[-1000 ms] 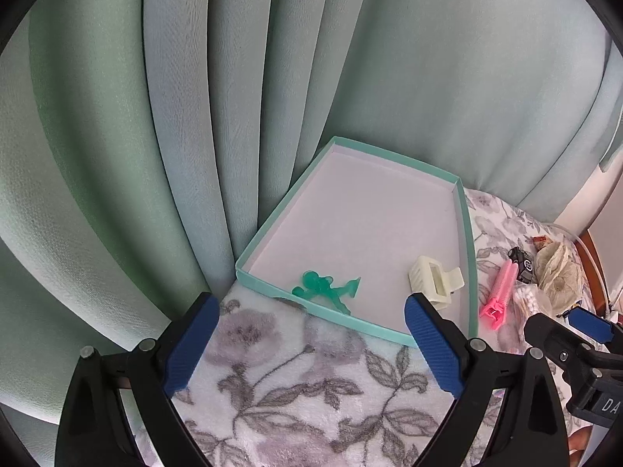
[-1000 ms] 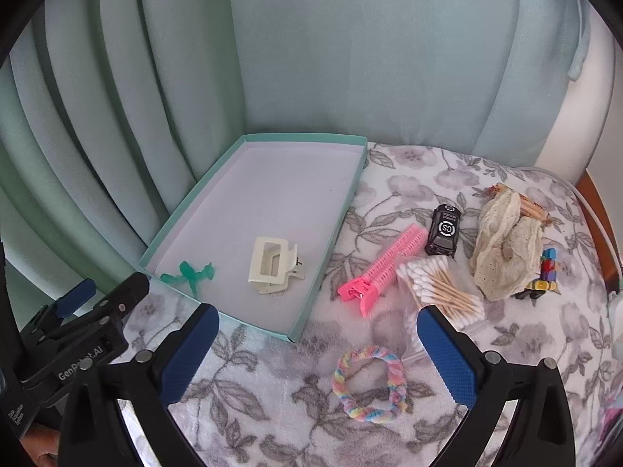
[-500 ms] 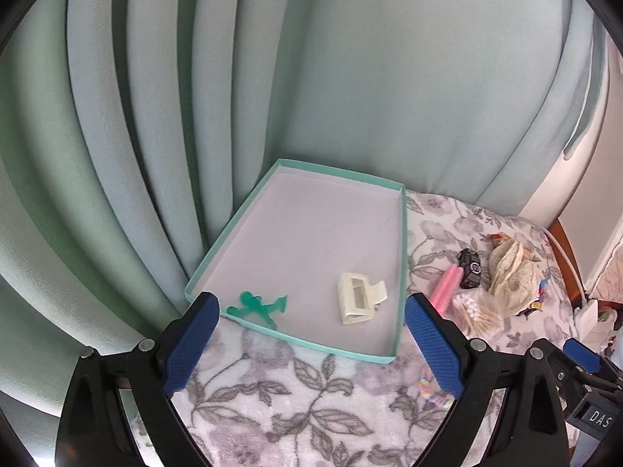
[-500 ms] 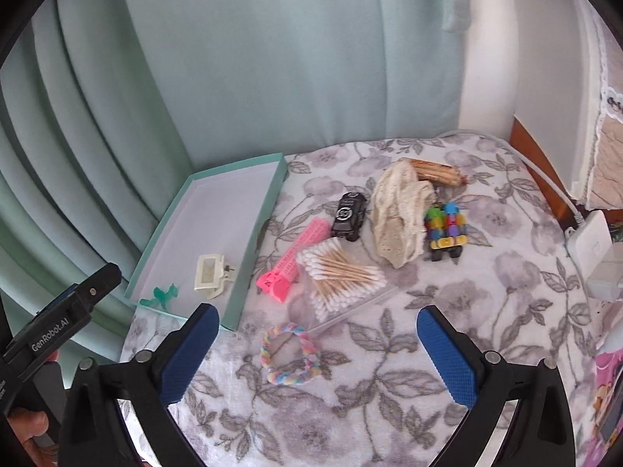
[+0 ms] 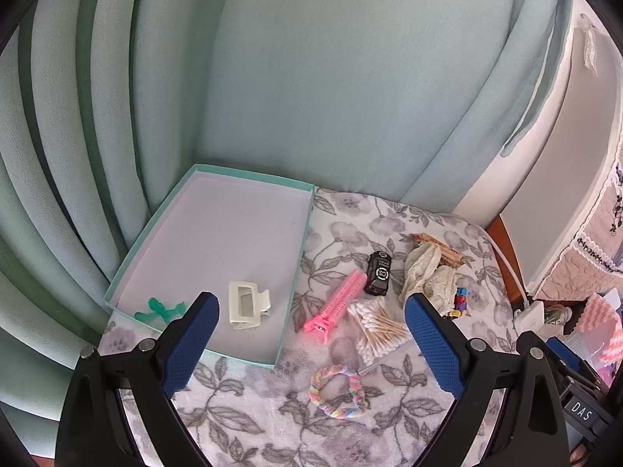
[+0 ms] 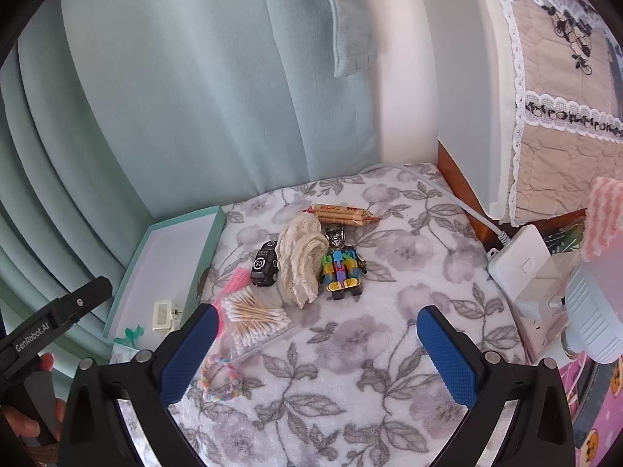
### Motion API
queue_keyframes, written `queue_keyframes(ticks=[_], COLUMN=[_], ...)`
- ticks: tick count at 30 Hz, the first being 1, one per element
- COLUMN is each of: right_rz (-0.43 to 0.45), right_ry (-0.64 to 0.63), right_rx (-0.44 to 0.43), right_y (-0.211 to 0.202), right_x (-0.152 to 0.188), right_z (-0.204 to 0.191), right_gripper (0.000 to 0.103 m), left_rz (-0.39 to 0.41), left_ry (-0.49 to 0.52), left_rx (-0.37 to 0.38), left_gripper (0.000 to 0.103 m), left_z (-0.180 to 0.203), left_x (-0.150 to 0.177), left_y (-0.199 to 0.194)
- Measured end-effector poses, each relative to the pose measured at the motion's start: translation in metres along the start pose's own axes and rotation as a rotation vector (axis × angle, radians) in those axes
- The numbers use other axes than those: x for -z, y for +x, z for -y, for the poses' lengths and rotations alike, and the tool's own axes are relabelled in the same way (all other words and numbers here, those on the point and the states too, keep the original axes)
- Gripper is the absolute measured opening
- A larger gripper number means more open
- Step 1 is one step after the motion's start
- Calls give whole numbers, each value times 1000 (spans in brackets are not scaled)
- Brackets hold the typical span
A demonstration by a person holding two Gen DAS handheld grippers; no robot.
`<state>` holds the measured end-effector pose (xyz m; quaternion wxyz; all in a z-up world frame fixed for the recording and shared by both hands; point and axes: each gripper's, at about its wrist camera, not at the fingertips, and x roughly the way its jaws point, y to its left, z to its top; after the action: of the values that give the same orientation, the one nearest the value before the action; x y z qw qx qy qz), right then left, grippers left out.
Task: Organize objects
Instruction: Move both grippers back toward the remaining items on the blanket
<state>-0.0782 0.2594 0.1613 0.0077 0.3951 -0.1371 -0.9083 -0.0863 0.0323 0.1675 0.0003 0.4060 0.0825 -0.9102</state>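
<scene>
Teal tray [image 5: 296, 241] at the blanket's [image 5: 241, 420] left edge holds your cream hair clip [image 5: 247, 304], while both your left gripper [image 5: 311, 334] and right gripper [image 6: 317, 336] hover spread wide, empty.

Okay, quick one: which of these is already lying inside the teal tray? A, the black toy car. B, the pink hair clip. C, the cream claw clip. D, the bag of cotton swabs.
C: the cream claw clip lies on the floor of the teal tray beside a small green piece, while the pink hair clip, black toy car and cotton swabs lie on the floral blanket outside it.
</scene>
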Motion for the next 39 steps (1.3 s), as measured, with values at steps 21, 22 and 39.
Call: queue_keyframes(ticks=[21, 22, 39], right_rz=[-137, -137, -166], right_ry=[10, 7, -67], right_rx=[10, 5, -58], right_y=[55, 56, 88], right_x=[72, 73, 72], right_z=[2, 1, -26], right_gripper=[102, 101, 89], left_rz=[-187, -196, -274], left_ry=[7, -6, 25], left_rx=[-25, -16, 29], left_gripper=[96, 96, 77], left_z=[-18, -20, -20], left_x=[83, 84, 101], left_y=[63, 66, 101])
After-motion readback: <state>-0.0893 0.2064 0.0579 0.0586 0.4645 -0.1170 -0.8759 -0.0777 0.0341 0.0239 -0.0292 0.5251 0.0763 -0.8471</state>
